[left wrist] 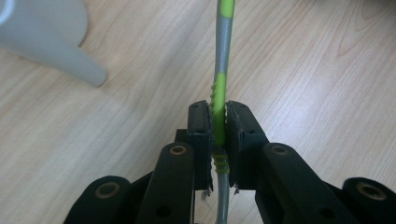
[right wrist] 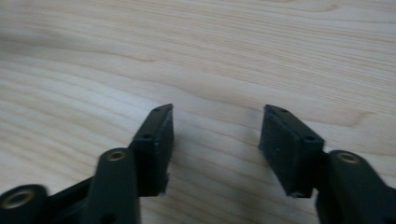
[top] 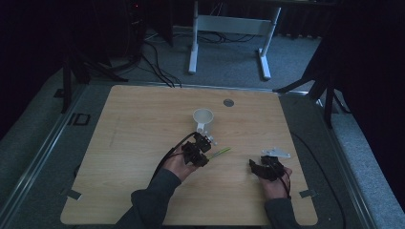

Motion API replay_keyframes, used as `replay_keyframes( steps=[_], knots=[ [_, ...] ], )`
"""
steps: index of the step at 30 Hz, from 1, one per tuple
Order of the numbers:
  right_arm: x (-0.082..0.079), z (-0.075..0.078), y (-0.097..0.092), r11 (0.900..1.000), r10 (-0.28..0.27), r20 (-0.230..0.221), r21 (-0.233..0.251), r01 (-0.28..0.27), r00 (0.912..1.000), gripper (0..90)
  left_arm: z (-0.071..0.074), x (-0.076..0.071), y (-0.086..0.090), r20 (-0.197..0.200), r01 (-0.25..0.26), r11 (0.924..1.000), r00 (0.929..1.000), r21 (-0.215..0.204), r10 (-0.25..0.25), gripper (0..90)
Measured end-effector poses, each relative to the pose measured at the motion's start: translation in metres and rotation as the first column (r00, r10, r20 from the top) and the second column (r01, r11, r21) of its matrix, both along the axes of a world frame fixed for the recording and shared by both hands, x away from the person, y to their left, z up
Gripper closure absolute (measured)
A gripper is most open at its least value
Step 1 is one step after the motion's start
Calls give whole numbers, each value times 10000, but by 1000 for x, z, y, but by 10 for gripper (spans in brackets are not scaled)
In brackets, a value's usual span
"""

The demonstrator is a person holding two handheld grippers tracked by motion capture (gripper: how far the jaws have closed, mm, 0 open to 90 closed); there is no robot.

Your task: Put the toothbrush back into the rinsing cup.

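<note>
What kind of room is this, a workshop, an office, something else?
Most likely a lab or recording studio rather than a home. A bare wooden table stands on grey carpet, ringed by dark stands and loose cables, and a person works at it with a handheld tool gripping a green toothbrush.

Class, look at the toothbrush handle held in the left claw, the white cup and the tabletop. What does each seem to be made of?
Toothbrush handle: probably plastic, grey with softer-looking green ribbed grip sections.
White cup: smooth and matte; plastic or ceramic, hard to tell.
Tabletop: pale wood or wood-look laminate, with visible grain lines.
</note>
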State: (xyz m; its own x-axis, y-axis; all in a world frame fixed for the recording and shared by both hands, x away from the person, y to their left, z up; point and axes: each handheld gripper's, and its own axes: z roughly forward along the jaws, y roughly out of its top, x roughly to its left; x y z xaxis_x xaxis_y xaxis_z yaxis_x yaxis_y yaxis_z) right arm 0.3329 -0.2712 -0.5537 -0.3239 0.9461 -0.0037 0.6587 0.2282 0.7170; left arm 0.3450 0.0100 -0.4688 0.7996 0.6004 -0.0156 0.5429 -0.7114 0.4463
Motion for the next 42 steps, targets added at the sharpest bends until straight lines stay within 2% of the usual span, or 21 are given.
replay_keyframes(
  steps=[3,6,8,9,12,16,17,21,28,31,35,36,37,39,42],
  knots=[
    [-1,3,2,9967,747,-24,317,-746,9972,467,2,0,6,149,76,10000,9999,-45,-76,808],
    [-3,8,7,9875,1547,-5,305,-1546,9880,498,3,1,13,294,122,9998,9995,-130,-118,808],
    [-3,10,8,9854,1681,-34,284,-1679,9858,513,3,2,18,381,234,9996,9990,-158,-227,808],
    [-2,14,11,9800,1976,-202,263,-1971,9801,539,4,2,20,431,341,9993,9985,-130,-335,808],
    [-2,19,13,9668,2552,-254,230,-2547,9666,576,5,0,24,572,483,9988,9972,-97,-476,808],
    [-6,28,22,9293,3652,-180,-529,-3656,9308,631,7,0,29,817,592,9982,9949,43,-593,808],
    [-7,30,23,9188,3893,-150,-635,-3895,9210,642,8,-1,30,855,605,9982,9945,42,-607,807],
    [-7,39,28,8879,4535,-143,-791,-4531,8911,658,9,-2,34,987,768,9970,9921,131,-777,807],
    [-4,52,36,8461,5203,-155,-1263,-5178,8539,669,9,-5,38,1102,1124,9928,9871,420,-1164,807],
    [-4,56,40,8231,5487,-225,-1602,-5448,8357,685,9,-6,38,1134,1212,9912,9855,533,-1266,807],
    [-4,62,45,7966,5805,-300,-1862,-5752,8137,705,9,-8,37,1287,1331,9865,9810,955,-1448,808],
    [-4,64,46,7918,5862,-297,-1903,-5803,8096,707,9,-9,36,1314,1356,9856,9802,1011,-1483,808],
    [-4,64,46,7918,5862,-297,-1903,-5803,8096,707,9,-9,36,1314,1356,9856,9802,1011,-1483,807],
    [-3,66,49,7770,6026,-331,-2036,-5957,7973,708,8,-11,35,1451,1458,9816,9759,1237,-1632,808],
    [-2,68,51,7639,6180,-347,-2099,-6103,7854,708,8,-12,36,1518,1531,9805,9735,1229,-1710,807]
  ],
)
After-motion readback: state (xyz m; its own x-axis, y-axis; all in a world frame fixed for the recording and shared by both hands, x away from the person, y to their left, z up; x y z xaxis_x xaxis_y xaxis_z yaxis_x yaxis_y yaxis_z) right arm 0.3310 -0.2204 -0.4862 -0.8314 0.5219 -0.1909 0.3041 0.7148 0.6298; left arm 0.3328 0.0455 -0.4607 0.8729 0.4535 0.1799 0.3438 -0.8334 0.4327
